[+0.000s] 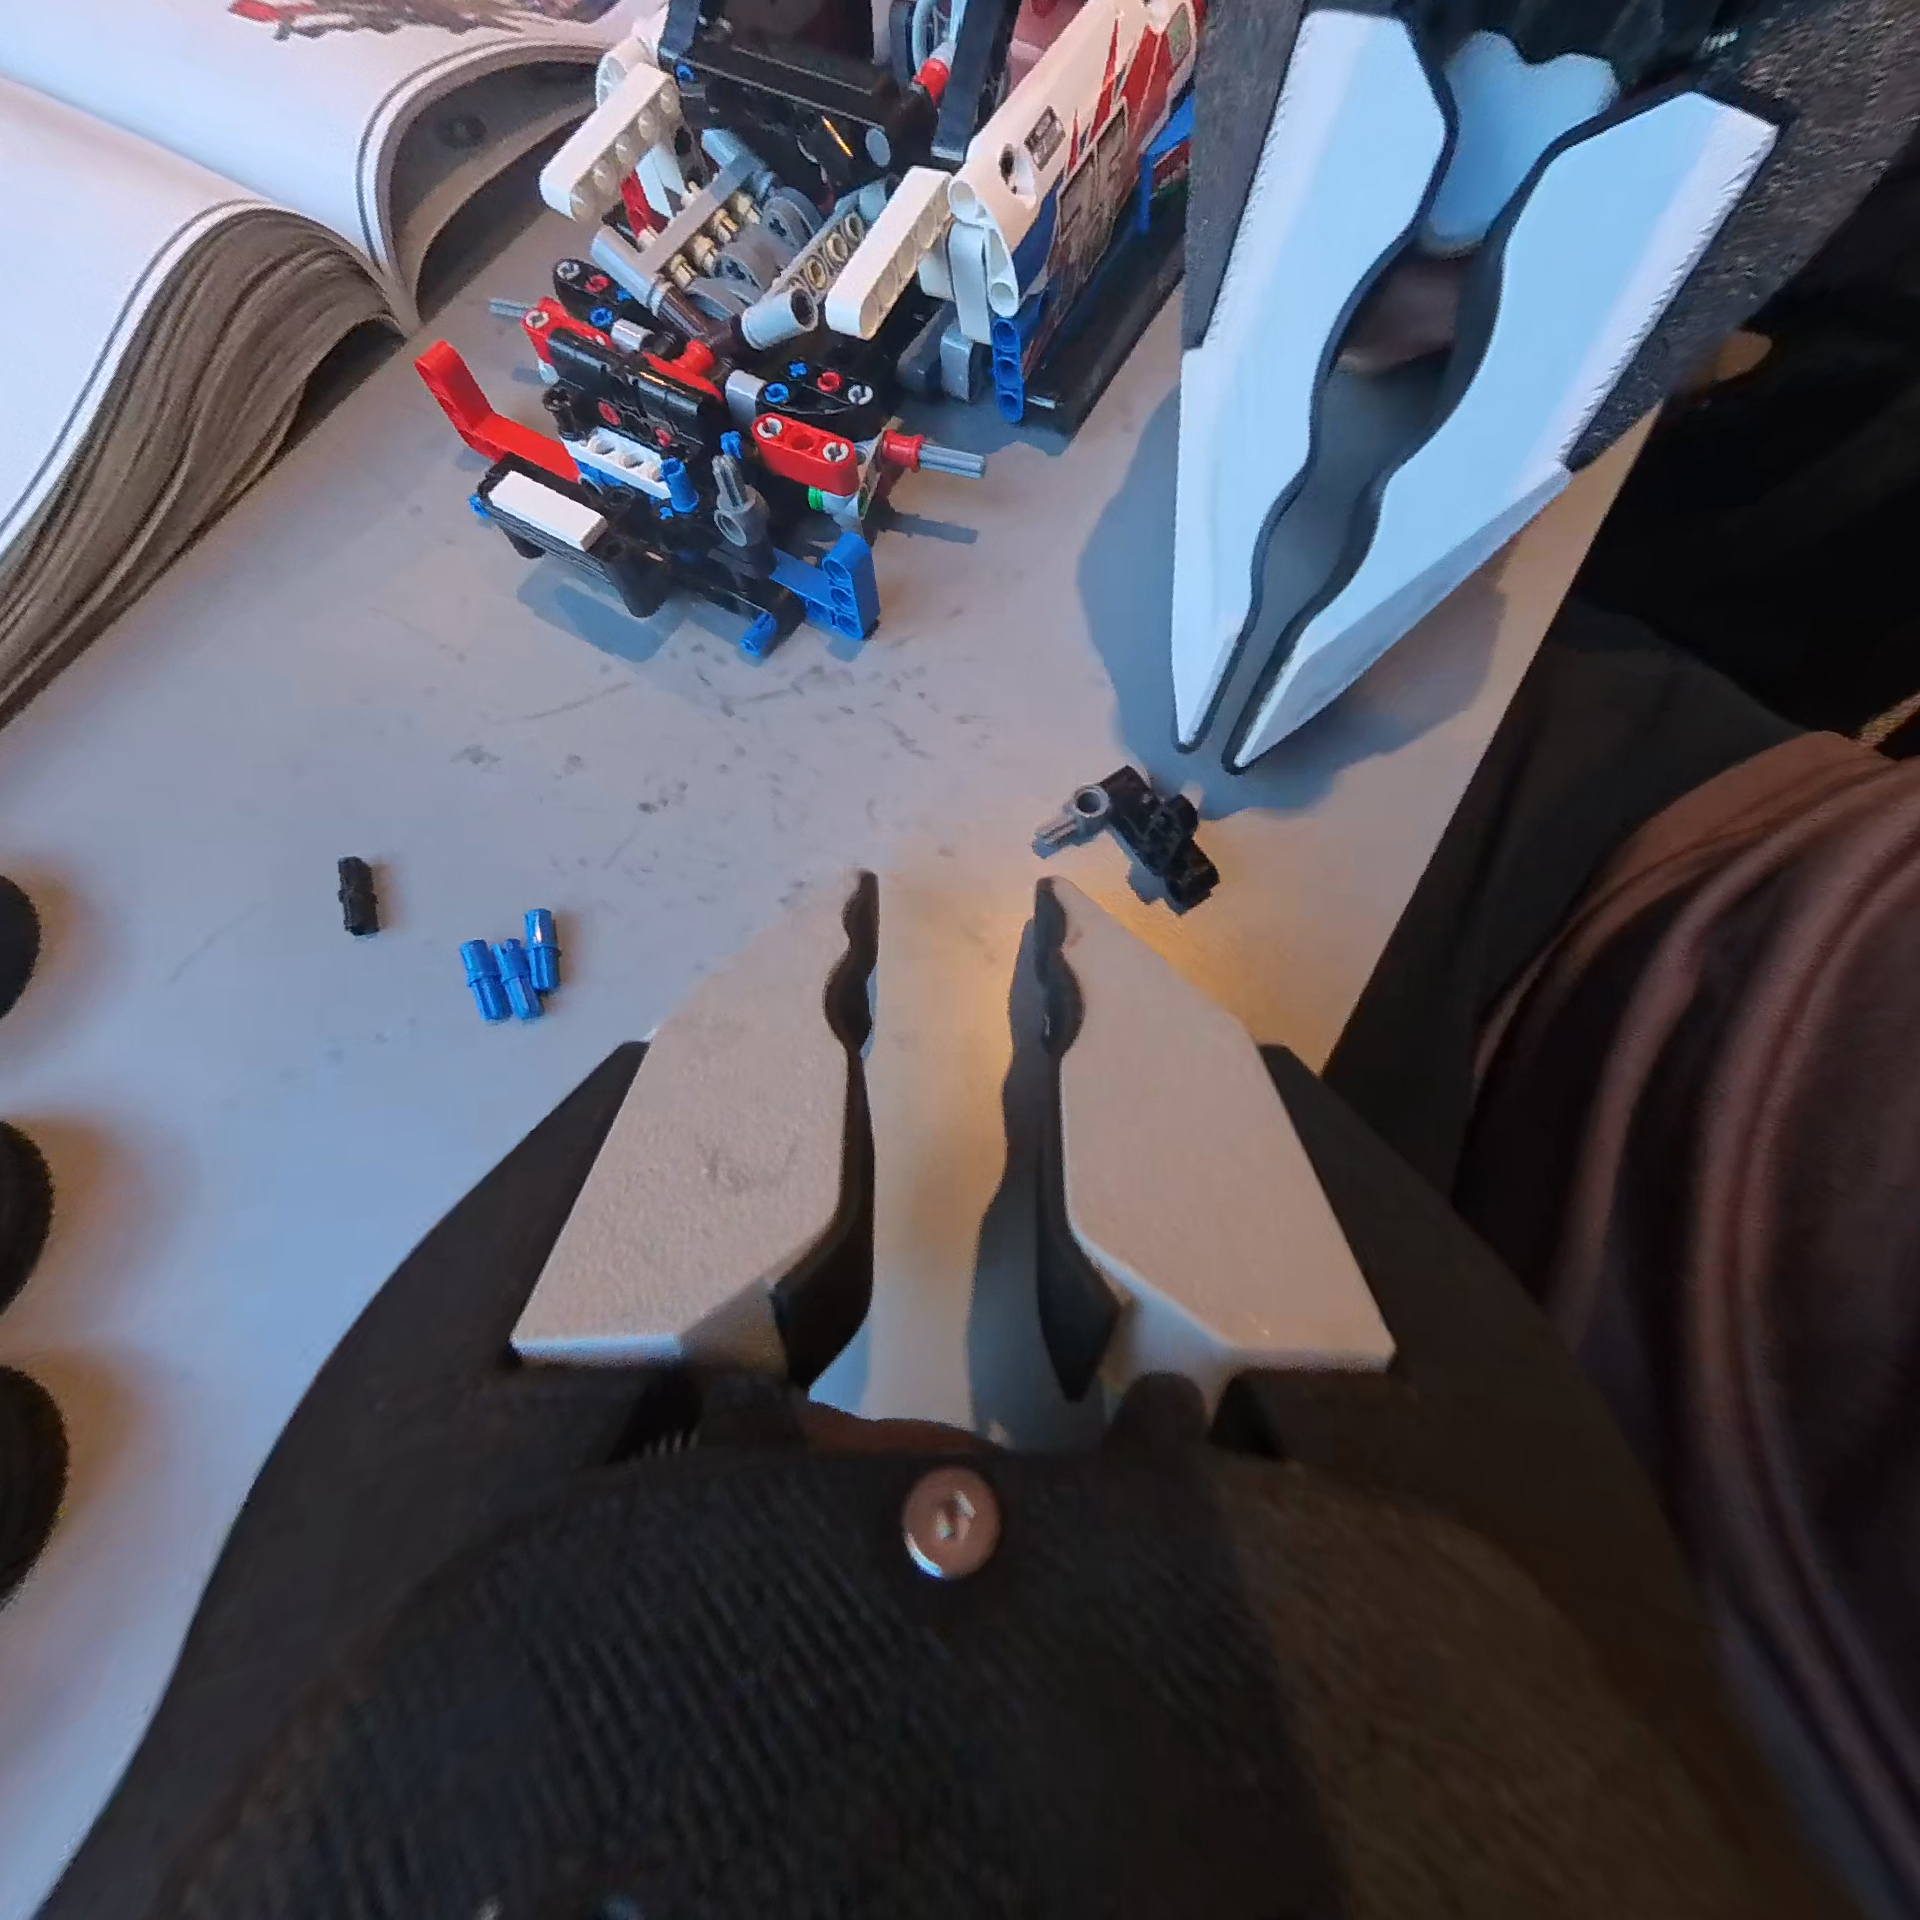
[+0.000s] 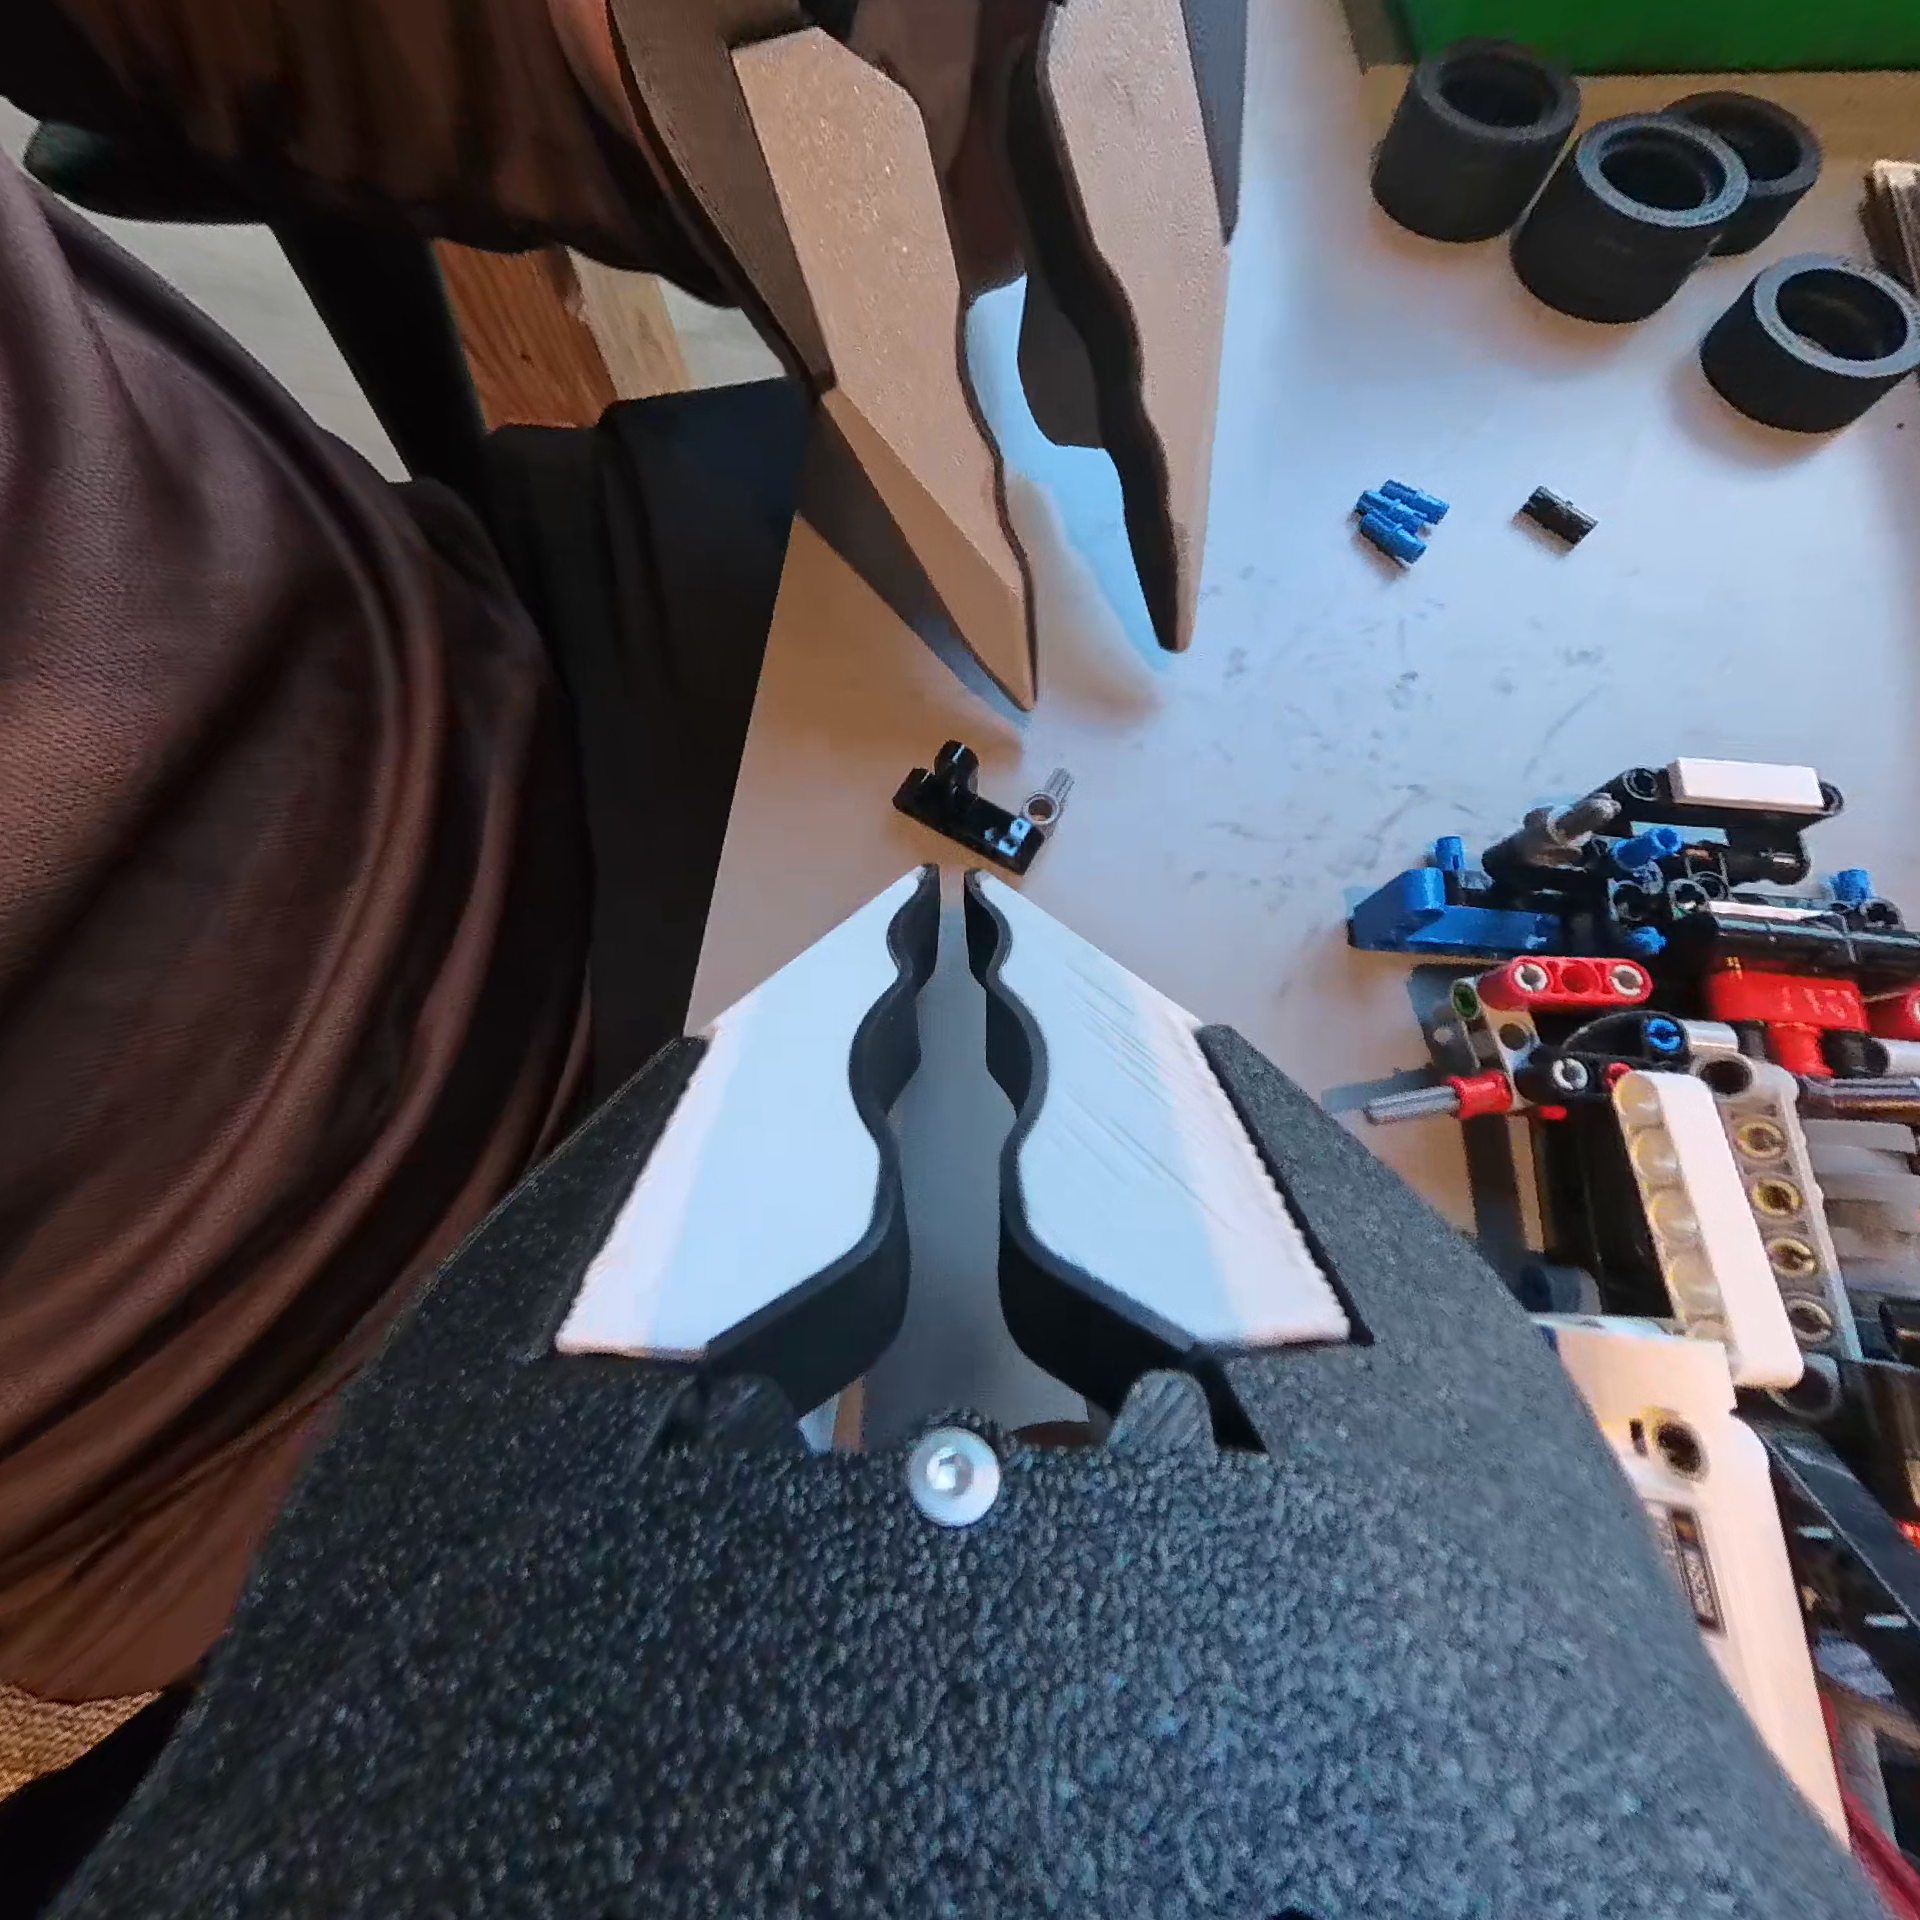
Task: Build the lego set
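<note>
Scuffed pale grey tabletop carries: part-built red-white-blue-black brick model, open instruction booklet, three blue pins, black pin, small black-grey bracket assembly, black rubber tyres.

Lego model cut off at top edge, tyres cropped left

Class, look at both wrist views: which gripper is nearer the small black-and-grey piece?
Right. The right gripper is just short of the small black-and-grey piece; the left gripper sits slightly farther off.
</note>
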The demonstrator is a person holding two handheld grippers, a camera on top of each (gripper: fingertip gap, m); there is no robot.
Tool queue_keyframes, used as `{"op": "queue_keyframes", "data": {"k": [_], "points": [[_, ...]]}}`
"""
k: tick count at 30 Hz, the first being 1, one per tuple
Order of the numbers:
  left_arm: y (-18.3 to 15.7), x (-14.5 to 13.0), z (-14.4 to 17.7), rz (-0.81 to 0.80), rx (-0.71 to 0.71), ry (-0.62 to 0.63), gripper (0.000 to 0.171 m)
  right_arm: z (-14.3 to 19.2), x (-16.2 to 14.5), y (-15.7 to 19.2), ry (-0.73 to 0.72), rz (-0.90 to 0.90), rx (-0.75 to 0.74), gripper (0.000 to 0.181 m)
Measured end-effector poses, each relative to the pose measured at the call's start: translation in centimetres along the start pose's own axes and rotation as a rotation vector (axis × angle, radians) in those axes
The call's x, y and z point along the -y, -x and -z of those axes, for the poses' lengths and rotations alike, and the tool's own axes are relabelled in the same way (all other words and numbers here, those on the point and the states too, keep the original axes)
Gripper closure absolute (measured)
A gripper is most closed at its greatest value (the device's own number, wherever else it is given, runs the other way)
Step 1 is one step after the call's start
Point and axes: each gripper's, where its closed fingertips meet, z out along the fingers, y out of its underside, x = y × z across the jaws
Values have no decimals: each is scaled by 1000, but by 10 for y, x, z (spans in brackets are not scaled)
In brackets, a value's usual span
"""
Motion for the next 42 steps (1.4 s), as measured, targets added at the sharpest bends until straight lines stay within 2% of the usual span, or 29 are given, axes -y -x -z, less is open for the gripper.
{"op": "queue_keyframes", "data": {"k": [3, 8, 11, 14, 17, 19, 21, 26, 32, 35, 42], "points": [[-9, -4, 2, 8, -44, -7, 145, 0, -1, 0, 6, -1, -1, 177], [-16, 1, 11, 6, -66, -89, 148, -2, -3, 0, 23, -2, 0, 177], [-31, -2, 11, 19, -135, -53, 144, -4, -5, 0, 42, 6, 1, 177], [-42, -5, 4, 22, -138, 12, 138, -9, -3, 4, 51, 36, 12, 181], [-45, -5, -2, 42, -116, 72, 145, -18, 8, 3, 32, 51, -5, 181], [-38, -5, -6, 56, -81, 101, 146, -23, 12, -2, 36, 48, -35, 181], [-28, -5, -8, 36, -42, 125, 155, -22, 14, -6, 25, 37, -54, 181], [-14, -2, -12, -14, -5, 150, 155, -13, 19, 0, -42, 57, -37, 181], [1, -4, -10, -63, -24, 183, 155, -7, 12, 3, -32, 63, -30, 180], [13, -4, -10, -39, 5, 192, 152, -3, 8, 0, -27, 55, -38, 179], [14, -17, 5, 25, 14, 176, 150, 4, 1, -6, -24, 38, -58, 180]]}}
